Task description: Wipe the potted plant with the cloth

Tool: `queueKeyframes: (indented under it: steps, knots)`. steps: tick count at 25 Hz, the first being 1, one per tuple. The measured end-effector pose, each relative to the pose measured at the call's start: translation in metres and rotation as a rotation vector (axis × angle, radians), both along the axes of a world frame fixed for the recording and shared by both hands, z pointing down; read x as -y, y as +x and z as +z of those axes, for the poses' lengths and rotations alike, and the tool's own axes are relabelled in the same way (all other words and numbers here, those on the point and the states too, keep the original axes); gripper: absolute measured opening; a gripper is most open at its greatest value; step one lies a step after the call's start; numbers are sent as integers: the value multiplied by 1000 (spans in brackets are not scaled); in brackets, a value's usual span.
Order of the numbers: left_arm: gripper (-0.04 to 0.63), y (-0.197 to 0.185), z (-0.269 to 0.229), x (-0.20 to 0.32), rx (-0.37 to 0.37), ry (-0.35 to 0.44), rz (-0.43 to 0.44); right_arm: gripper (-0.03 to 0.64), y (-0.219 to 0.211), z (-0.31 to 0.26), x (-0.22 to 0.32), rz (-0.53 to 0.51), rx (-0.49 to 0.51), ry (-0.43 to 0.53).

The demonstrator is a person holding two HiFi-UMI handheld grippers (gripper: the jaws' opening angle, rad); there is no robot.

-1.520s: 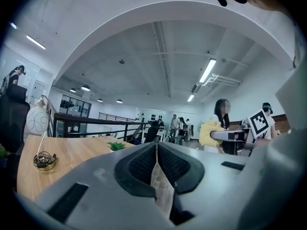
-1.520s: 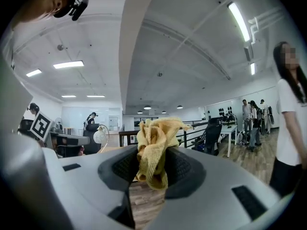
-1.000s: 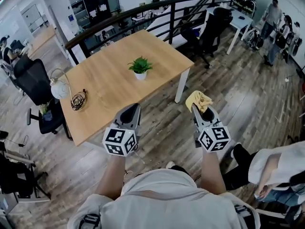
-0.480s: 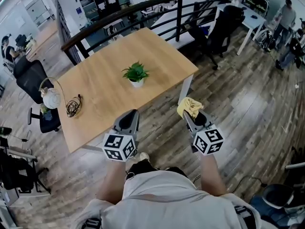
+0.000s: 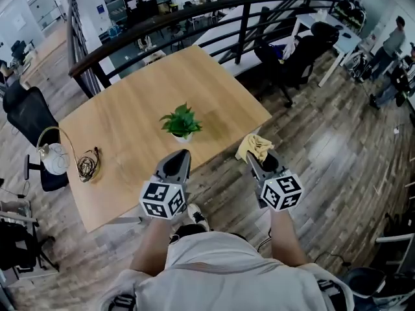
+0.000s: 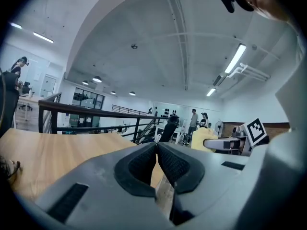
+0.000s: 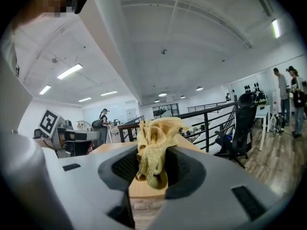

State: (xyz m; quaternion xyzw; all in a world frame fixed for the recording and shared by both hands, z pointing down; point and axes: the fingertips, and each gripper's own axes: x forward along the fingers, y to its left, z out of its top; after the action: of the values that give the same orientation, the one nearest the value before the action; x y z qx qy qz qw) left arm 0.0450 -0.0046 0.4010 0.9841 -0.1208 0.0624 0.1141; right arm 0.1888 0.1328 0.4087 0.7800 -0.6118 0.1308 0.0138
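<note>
A small green potted plant in a white pot stands near the middle of the wooden table. My left gripper reaches over the table's near edge, just in front of the plant, its jaws shut with nothing between them. At the table's near right corner, my right gripper is shut on a crumpled yellow cloth, which bulges out above the jaws. The plant does not show in either gripper view.
A white desk lamp and a coil of cable lie at the table's left end. A black railing runs behind the table. Office chairs stand to the right, another chair to the left. People stand far right.
Both grippers have come forward from over the floor to the table's near edge, closer to the plant. The cloth stays in the right jaws. The left jaws stay shut.
</note>
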Motion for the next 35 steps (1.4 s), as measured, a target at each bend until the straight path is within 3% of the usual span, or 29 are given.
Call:
queueKeyframes:
  steps: [9,18,28,35]
  knots:
    - [23,19,1,134,7,-5,-111,190,31,5,137,-100,-15,-33]
    - [23,23,21,209,63,-52,-323,190,73,24,241,-287,37,-68]
    - [23,20,58,208,100,-160,-721,189,124,68,325,-640,90,-155]
    - [23,-8,95,193,89,-293,-839,190,98,90,334,-761,126,-191]
